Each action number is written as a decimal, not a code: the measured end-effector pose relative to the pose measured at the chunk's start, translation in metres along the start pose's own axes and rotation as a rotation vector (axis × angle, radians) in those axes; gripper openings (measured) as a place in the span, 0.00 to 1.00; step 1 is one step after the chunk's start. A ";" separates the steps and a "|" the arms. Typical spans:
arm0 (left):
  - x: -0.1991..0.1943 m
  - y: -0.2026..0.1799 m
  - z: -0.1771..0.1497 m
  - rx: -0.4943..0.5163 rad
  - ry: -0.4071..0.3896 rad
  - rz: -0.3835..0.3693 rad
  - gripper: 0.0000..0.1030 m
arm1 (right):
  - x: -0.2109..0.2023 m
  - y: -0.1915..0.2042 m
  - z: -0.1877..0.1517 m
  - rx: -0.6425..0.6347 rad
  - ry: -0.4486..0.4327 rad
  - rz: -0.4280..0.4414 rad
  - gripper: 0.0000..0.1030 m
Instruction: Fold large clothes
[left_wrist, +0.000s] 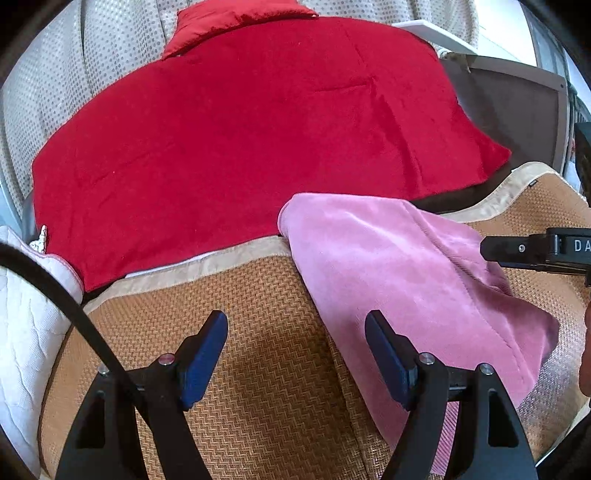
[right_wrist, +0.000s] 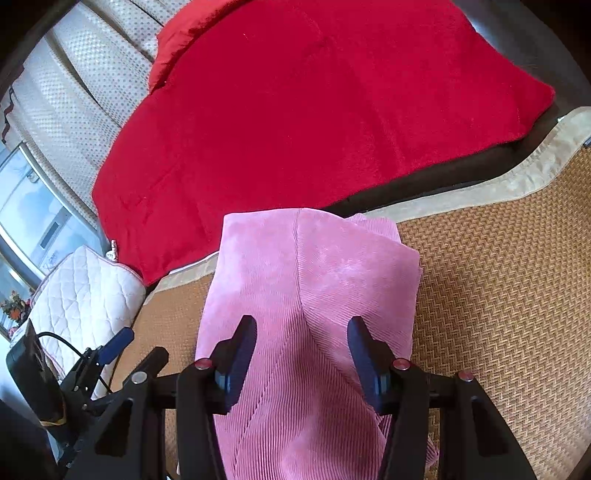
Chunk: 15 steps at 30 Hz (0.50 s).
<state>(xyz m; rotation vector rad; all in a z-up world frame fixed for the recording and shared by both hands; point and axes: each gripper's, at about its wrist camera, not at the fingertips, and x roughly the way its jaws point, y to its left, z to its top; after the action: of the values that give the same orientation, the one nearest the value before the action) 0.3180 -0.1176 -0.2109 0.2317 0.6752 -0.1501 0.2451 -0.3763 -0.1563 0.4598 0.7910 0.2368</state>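
Both grippers are released: left gripper (left_wrist: 295, 354) over the mat (left_wrist: 258, 369), right gripper (right_wrist: 301, 354) above the folded pink garment (right_wrist: 314, 280). Best smooth it flat before regripping.

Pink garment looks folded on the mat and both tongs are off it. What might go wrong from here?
1. The right tongs stand open just above the pink garment; a pad could snag the top layer and undo the fold.
2. The garment's far edge lies close to the red blanket; a push could slide it onto that.
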 end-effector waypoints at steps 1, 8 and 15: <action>0.002 0.000 0.000 -0.002 0.005 0.002 0.75 | 0.001 0.000 0.000 0.002 0.001 0.000 0.53; 0.021 0.001 -0.003 -0.014 0.044 0.011 0.75 | 0.013 -0.006 0.000 0.033 0.010 -0.005 0.51; 0.037 -0.012 -0.009 0.033 0.074 0.032 0.75 | 0.054 -0.021 -0.004 0.059 0.130 -0.043 0.47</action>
<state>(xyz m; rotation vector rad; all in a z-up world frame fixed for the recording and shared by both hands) 0.3380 -0.1289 -0.2431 0.2808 0.7426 -0.1221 0.2802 -0.3737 -0.2031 0.4857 0.9358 0.2053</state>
